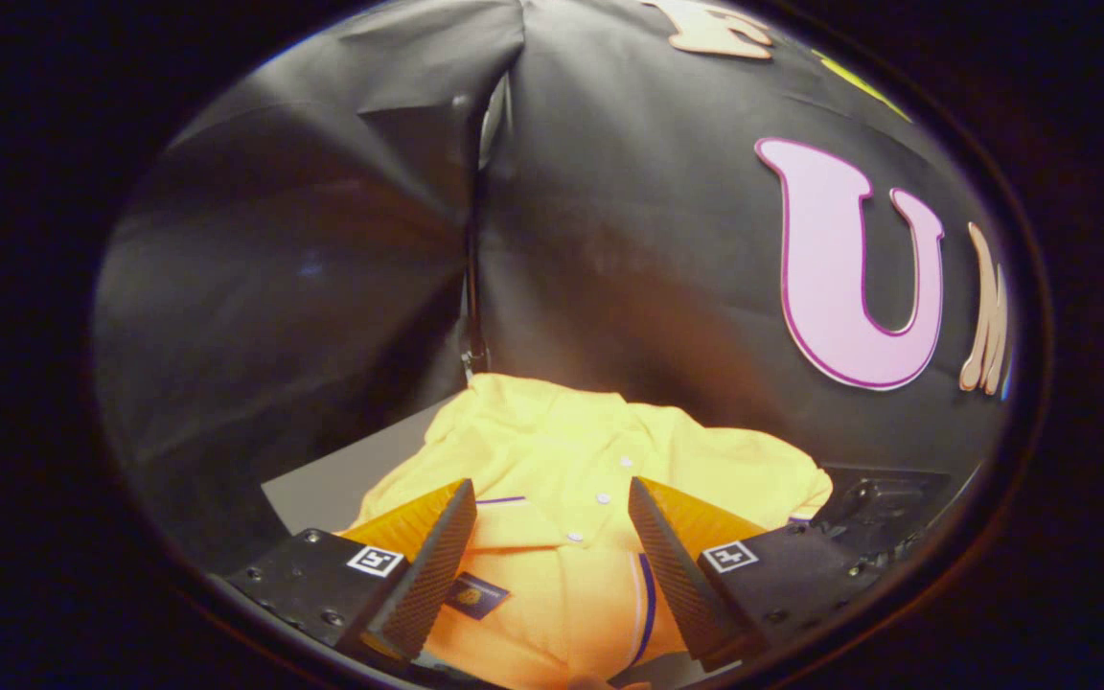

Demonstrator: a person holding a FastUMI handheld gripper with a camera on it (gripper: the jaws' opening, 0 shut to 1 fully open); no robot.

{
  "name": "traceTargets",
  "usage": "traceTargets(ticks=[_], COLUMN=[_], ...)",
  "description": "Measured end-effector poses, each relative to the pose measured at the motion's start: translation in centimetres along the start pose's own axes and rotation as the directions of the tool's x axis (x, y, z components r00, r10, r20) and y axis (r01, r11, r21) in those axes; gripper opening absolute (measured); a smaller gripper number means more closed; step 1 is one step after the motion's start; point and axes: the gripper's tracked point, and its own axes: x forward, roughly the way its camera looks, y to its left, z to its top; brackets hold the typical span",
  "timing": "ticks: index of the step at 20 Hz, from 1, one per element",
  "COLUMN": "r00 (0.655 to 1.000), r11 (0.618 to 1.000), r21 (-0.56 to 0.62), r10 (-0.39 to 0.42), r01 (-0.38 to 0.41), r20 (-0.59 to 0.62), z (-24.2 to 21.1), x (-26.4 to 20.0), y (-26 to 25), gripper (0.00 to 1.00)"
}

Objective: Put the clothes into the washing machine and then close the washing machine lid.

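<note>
Lay crumpled on a grey surface (322, 489) by the black wall: a yellow shirt (562, 450) with small white buttons (603, 498). Hung wide open over the shirt, holding nothing: the claw (552, 503).

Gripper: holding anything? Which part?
Nothing held. The gripper is open, its fingers spread either side of the yellow shirt's button placket, not pressing it.

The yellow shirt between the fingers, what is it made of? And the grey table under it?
The yellow shirt looks like soft knit cotton, matte, judging by its rumpled folds, placket and small white buttons. The grey table looks smooth and hard, maybe laminate; its look leaves that open. The gripper is open, fingers either side of the shirt's collar.
</note>
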Motion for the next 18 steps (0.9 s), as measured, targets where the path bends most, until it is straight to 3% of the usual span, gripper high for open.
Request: traceTargets(ticks=[3,7,12,14,18], r00=[0.991,0.990,0.990,0.988,0.985], r11=[0.999,0.992,0.993,0.991,0.988], r21=[0.029,0.115,0.100,0.091,0.096], r10=[0.024,0.059,0.080,0.105,0.133], r01=[-0.021,-0.045,-0.068,-0.095,-0.122], r20=[-0.129,-0.125,-0.119,-0.115,-0.113], z=[-3.2,-3.3,-3.0,-2.9,-2.3], x=[1.4,1.3,1.5,1.6,1.0], y=[0.1,0.0,0.8,1.5,1.7], gripper=[0.98,0.97,0.93,0.79,0.33])
